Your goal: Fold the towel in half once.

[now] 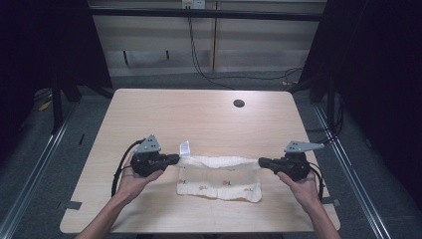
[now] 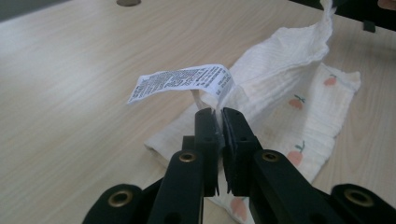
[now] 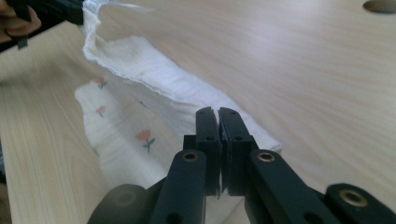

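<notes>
left tool (image 1: 174,159): jaws pinching together on the left end of the cloth (image 1: 219,177), just under its care label (image 2: 182,81), which is sticking up and out. right tool (image 1: 262,162): jaws clamping the cloth's right end. cloth: white with small fruit prints, its upper edge lifting between the two tools, the lower part lying on the desk (image 1: 199,119) near the front edge. hole (image 1: 239,103): sitting at the desk's far side.
</notes>
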Tool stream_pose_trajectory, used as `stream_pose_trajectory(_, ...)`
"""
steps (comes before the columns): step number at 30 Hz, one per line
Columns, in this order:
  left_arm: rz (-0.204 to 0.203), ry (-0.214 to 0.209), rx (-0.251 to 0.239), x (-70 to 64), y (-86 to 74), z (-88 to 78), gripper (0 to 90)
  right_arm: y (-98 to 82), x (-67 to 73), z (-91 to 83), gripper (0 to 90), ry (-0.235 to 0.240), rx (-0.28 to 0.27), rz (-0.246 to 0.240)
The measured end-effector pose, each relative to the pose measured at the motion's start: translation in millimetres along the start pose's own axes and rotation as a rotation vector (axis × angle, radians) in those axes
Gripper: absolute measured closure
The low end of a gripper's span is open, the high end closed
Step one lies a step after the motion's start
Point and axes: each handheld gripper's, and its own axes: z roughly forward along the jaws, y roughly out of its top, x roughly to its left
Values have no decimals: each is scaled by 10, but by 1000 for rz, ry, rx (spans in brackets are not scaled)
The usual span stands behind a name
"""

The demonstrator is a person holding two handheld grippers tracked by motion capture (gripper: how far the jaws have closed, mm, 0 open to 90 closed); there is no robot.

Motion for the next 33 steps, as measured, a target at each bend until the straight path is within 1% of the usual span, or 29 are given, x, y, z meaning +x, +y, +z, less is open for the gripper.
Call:
stream_pose_trajectory(1,0,0,0,0,0,0,856,0,0,0,872,0,0,0)
stream_pose_trajectory(3,5,0,7,-30,-29,1,856,-59,14,21,873,7,17,-3)
stream_pose_trajectory(4,-2,-9,8,-42,-45,-3,856,-107,26,21,873,6,29,-4)
stream_pose_trajectory(5,6,-7,11,-54,-61,-8,856,-107,26,21,873,6,29,-4)
stream_pose_trajectory(6,5,-8,13,-65,-79,-15,856,-149,21,19,872,9,36,5)
stream_pose_trajectory(8,13,-7,28,-85,-121,-16,855,-174,17,25,872,15,40,11)
stream_pose_trajectory(10,-5,-35,32,-88,-188,-1,855,-217,28,44,872,16,56,0)
stream_pose_trajectory(13,3,-46,65,-145,-303,69,856,-269,40,70,872,26,78,1)
stream_pose_trajectory(15,2,-56,73,-165,-327,77,856,-294,37,85,871,26,93,0)
stream_pose_trajectory(16,-7,-64,69,-173,-351,63,855,-327,51,95,866,28,119,-7)
stream_pose_trajectory(17,-7,-64,69,-173,-351,63,853,-327,51,95,866,28,119,-7)
stream_pose_trajectory(18,-18,-63,65,-176,-377,62,847,-344,87,92,856,36,131,-14)
stream_pose_trajectory(19,-20,-61,72,-180,-406,62,845,-355,101,96,856,35,133,-20)
stream_pose_trajectory(20,-22,-68,90,-200,-454,66,843,-367,111,103,851,35,143,-21)
stream_pose_trajectory(21,-22,-68,90,-200,-454,66,841,-367,111,103,851,35,143,-21)
stream_pose_trajectory(22,-19,-73,96,-207,-466,70,840,-396,119,114,842,29,161,-28)
stream_pose_trajectory(23,-15,-73,112,-217,-474,70,840,-396,119,114,842,29,161,-28)
stream_pose_trajectory(24,-11,-73,111,-224,-481,80,838,-415,121,113,843,31,162,-26)
stream_pose_trajectory(27,-5,-97,132,-261,-495,115,827,-449,144,103,834,28,171,-29)
stream_pose_trajectory(29,2,-101,153,-279,-507,130,805,-457,161,97,816,22,177,-24)
stream_pose_trajectory(30,-2,-108,160,-282,-514,135,793,-461,163,102,808,20,177,-28)
stream_pose_trajectory(31,6,-100,168,-287,-513,129,784,-466,169,109,804,23,181,-26)
stream_pose_trajectory(32,-4,-104,165,-292,-516,125,771,-472,170,113,793,28,183,-29)
stream_pose_trajectory(33,-4,-100,173,-295,-514,112,758,-475,177,112,778,22,193,-31)
